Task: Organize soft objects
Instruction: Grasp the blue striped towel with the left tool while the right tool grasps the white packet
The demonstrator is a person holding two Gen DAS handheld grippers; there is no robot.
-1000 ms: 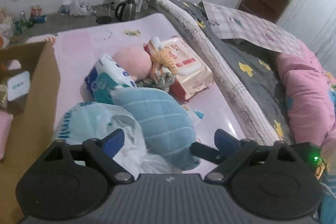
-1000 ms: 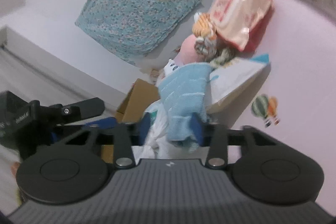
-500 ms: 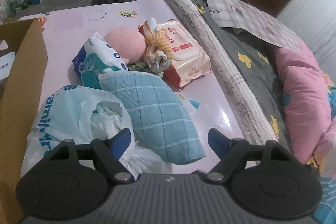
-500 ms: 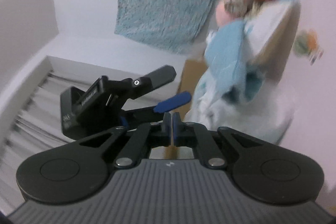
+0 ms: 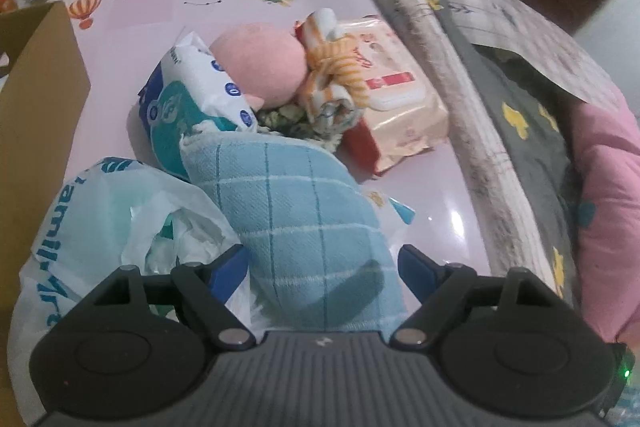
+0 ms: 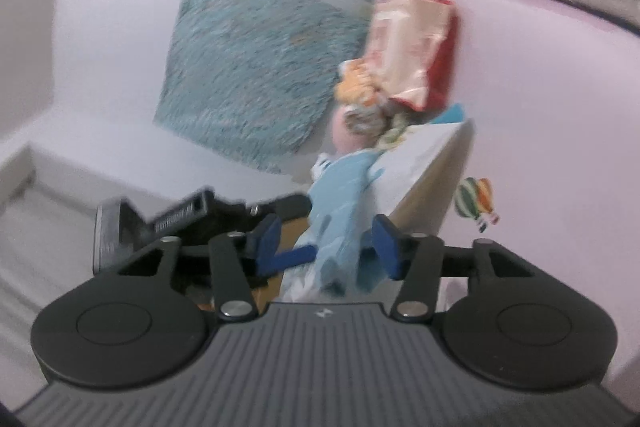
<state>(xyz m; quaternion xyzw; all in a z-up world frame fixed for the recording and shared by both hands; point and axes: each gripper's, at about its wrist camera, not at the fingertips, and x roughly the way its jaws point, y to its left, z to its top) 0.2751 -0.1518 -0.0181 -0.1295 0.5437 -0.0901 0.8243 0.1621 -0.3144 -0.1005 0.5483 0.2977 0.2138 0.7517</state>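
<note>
The left hand-held gripper straddles the blue towel unclenched, the right hand-held gripper is opening around it; next, likely clench and lift toward the box.

The blue towel is soft, bumpy cloth; the white bag is thin, crinkly plastic; the box is dull brown cardboard; the pink mat is smooth and shiny.
</note>
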